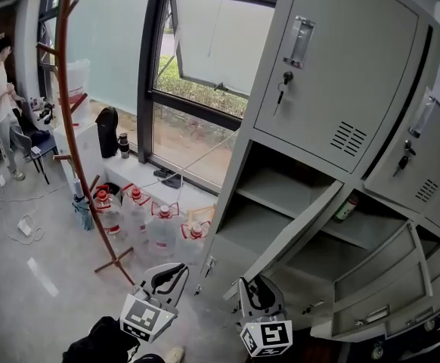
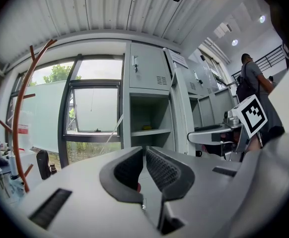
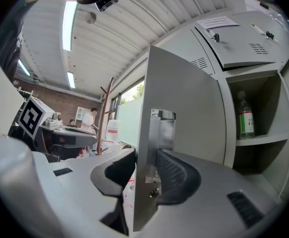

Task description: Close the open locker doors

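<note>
A grey locker bank (image 1: 341, 74) fills the right of the head view. One middle door (image 1: 299, 229) stands swung out toward me, and a lower door (image 1: 379, 278) to its right hangs open too. My right gripper (image 1: 255, 287) meets the swung door's free edge. In the right gripper view that door (image 3: 184, 113) runs between the jaws, and my right gripper (image 3: 145, 170) is shut on its edge by the latch plate (image 3: 162, 133). My left gripper (image 1: 176, 269) hovers left of the lockers. In the left gripper view my left gripper (image 2: 145, 155) is shut and holds nothing.
A green bottle (image 1: 346, 206) stands on a shelf inside the open locker. A red-brown coat rack (image 1: 80, 142) and several water jugs (image 1: 152, 218) stand by the window at the left. A person (image 1: 1, 97) stands far left, another person (image 2: 251, 81) behind.
</note>
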### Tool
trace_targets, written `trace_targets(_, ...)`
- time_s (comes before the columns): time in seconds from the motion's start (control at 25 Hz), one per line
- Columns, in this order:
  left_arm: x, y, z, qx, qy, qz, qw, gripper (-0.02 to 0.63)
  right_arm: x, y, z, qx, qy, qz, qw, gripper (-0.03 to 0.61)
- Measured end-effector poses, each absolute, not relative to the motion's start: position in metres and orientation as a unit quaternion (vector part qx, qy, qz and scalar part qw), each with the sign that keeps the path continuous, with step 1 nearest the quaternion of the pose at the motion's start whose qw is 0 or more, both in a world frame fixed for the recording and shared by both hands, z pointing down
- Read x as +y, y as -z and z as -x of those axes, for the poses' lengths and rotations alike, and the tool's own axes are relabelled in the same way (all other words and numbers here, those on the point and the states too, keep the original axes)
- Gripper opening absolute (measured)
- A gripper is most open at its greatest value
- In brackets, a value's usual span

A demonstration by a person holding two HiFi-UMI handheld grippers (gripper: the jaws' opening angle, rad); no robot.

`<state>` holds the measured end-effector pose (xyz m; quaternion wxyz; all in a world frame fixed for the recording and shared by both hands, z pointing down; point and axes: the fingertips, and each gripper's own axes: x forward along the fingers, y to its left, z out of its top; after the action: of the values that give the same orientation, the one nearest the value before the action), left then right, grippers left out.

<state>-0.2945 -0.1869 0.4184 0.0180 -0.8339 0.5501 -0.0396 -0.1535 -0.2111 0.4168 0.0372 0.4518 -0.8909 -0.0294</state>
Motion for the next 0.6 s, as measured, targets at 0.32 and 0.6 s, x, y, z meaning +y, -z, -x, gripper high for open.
trace_targets(0.32,-0.204,-0.420,0.313,0.556,0.038,0.830,0.017,0.038,-0.230,-0.417,0.177,-0.893,0.037,-0.447,0.046,0.140)
trace_targets(0.6,-0.226,-0.418,0.327,0.561,0.036,0.827,0.021,0.038,-0.252,-0.416,0.198,-0.894,0.036,-0.444,0.046,0.133)
